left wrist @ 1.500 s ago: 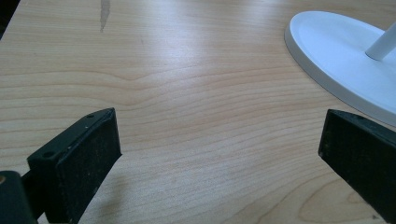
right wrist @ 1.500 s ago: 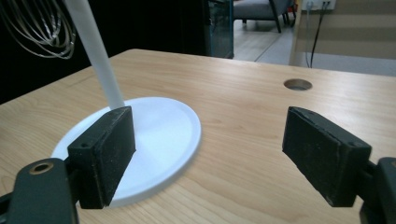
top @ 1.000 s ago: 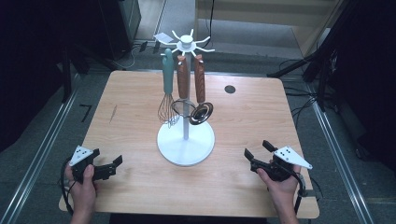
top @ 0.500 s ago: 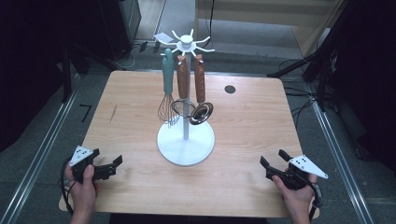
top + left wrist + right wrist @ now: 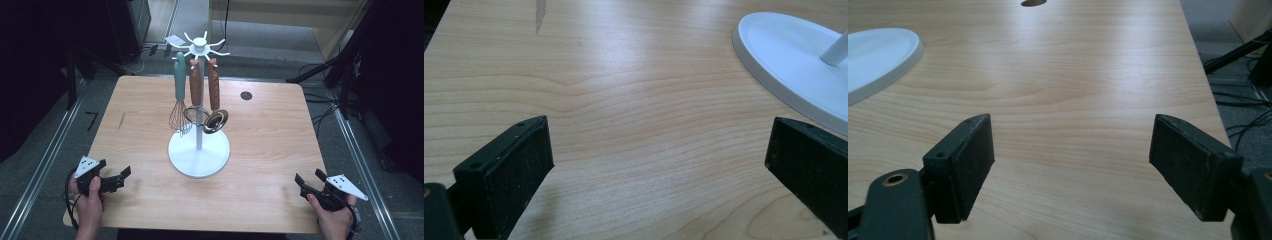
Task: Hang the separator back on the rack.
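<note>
A white utensil stand (image 5: 199, 150) occupies the middle of the wooden table (image 5: 270, 145). It has a smooth round disc base, a thin upright pole and a hub of radiating hooks at the top. Three utensils hang from the hooks, close together: a whisk (image 5: 179, 95) with a matte teal handle and wire loops, a second tool with a brown wood-grain handle (image 5: 195, 82) ending in a thin metal ring, and a third brown-handled tool ending in a shiny round metal bowl (image 5: 216, 121). A small white tag (image 5: 174, 41) sits on one hook arm.

The table surface is pale, with fine horizontal grain, rounded corners, a dark streak (image 5: 120, 121) on its left part and a dark round hole (image 5: 245, 95) toward the far right.

Left gripper (image 5: 111, 179): held at the near left edge, jaws spread wide, nothing between them; the flat black pads (image 5: 514, 175) are finely textured. The stand's base rim appears ahead of it to the right.

Right gripper (image 5: 310, 184): held at the near right corner, jaws likewise apart and empty, over bare wood.
</note>
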`<state>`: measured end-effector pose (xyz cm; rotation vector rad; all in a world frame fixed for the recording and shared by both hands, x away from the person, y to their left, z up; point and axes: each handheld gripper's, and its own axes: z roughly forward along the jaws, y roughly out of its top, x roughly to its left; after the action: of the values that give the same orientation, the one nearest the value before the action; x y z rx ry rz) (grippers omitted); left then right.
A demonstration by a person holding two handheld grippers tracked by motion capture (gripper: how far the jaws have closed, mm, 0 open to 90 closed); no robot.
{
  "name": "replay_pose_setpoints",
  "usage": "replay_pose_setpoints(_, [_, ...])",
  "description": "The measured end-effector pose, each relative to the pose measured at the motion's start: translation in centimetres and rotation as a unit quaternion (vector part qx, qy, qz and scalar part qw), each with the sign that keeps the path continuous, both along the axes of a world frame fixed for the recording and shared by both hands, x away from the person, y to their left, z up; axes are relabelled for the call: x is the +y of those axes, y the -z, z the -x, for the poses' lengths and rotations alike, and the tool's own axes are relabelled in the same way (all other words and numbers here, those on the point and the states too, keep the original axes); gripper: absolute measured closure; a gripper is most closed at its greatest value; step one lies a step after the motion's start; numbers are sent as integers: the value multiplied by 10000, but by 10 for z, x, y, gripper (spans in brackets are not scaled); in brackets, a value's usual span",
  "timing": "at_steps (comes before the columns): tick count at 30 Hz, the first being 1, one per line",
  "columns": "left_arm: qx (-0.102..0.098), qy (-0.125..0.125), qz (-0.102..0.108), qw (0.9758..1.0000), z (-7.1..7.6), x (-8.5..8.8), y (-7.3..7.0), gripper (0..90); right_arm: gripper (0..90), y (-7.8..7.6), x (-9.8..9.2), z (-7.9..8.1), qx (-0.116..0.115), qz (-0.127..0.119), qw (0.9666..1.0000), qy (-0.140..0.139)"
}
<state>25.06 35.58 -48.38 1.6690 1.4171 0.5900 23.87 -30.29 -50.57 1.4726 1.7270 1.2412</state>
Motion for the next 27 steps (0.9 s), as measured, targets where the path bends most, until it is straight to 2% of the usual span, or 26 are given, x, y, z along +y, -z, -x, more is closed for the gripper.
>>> replay_pose_setpoints(3, [11, -8, 4, 10000, 0, 0, 0, 0, 182, 3, -6, 3, 31, 95, 9999, 57])
replay_pose_setpoints(12, [41, -10, -9, 10000, -1, 0, 0, 0, 145, 4, -21, 6, 29, -76, 9997, 238])
replay_pose_setpoints(15, [40, -37, 11, 10000, -2, 0, 0, 0, 145, 4, -19, 4, 104, 39, 9994, 325])
replay_pose_setpoints(19, [80, -72, -6, 9999, -3, 0, 1, 0, 145, 4, -9, -1, 378, 576, 9965, 478])
replay_pose_setpoints(21, [96, -76, -26, 9999, -3, 0, 1, 0, 144, 4, -5, -2, 421, 742, 9954, 438])
replay_pose_setpoints(27, [90, -78, -47, 9999, -3, -1, 0, 0, 145, 4, -7, -2, 423, 589, 9966, 388])
